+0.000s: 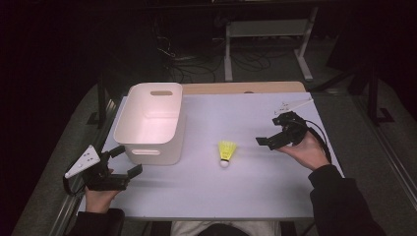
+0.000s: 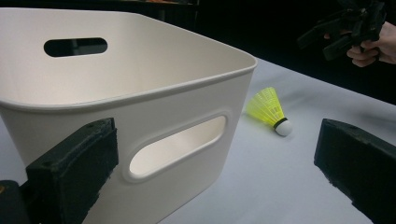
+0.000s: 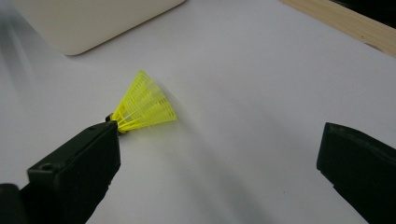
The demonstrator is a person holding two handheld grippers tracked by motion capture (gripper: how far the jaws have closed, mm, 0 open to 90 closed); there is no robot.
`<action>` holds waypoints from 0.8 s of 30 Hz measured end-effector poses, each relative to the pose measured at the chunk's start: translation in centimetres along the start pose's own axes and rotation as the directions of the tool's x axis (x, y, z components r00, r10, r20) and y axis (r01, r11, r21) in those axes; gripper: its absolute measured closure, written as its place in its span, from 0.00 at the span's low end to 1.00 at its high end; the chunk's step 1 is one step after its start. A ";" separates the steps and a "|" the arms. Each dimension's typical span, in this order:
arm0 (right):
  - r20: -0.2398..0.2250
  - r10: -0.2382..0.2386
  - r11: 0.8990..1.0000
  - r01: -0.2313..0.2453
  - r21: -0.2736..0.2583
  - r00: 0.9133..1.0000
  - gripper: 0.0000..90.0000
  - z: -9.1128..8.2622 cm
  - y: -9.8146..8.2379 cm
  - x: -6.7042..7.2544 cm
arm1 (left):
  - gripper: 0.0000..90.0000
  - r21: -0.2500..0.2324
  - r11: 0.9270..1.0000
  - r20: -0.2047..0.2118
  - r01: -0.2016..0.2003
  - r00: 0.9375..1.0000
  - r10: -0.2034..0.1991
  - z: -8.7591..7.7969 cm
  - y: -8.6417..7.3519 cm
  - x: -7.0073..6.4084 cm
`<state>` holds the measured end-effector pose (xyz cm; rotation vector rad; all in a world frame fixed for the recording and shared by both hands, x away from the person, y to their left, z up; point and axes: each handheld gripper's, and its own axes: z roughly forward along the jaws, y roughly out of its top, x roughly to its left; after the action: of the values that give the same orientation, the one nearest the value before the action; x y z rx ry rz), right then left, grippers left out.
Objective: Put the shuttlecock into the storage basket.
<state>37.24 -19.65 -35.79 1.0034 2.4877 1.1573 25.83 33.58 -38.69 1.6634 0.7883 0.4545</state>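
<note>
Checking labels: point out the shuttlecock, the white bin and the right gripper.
shuttlecock (image 1: 227,150): high view, on its yellow skirt.
white bin (image 1: 150,155): high view, near wall by the handle slot.
right gripper (image 1: 268,141): high view, between its open jaw tips.

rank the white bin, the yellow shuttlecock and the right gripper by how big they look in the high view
1. white bin, clearly largest.
2. right gripper, open jaws held above the table, so slightly nearer the camera; may look a bit bigger than it is.
3. yellow shuttlecock, smallest.
</note>
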 end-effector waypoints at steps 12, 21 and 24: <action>-0.014 0.003 1.000 -0.002 0.024 1.000 0.00 1.6 0.1 -0.1 | 0.00 0.000 1.000 0.002 0.001 1.000 -0.001 0.0 0.0 0.0; -0.018 0.015 0.999 -0.014 0.031 1.000 0.00 2.3 0.0 -0.3 | 0.00 -0.001 1.000 0.002 0.000 1.000 0.000 0.0 0.0 0.0; -0.021 0.019 0.999 -0.019 0.037 1.000 0.00 2.5 -0.1 -0.4 | 0.00 0.000 1.000 0.002 0.000 1.000 0.000 0.0 0.0 0.0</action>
<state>38.63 -18.46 -37.54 1.0320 2.5301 1.1371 25.84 33.57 -38.69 1.6632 0.7865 0.4526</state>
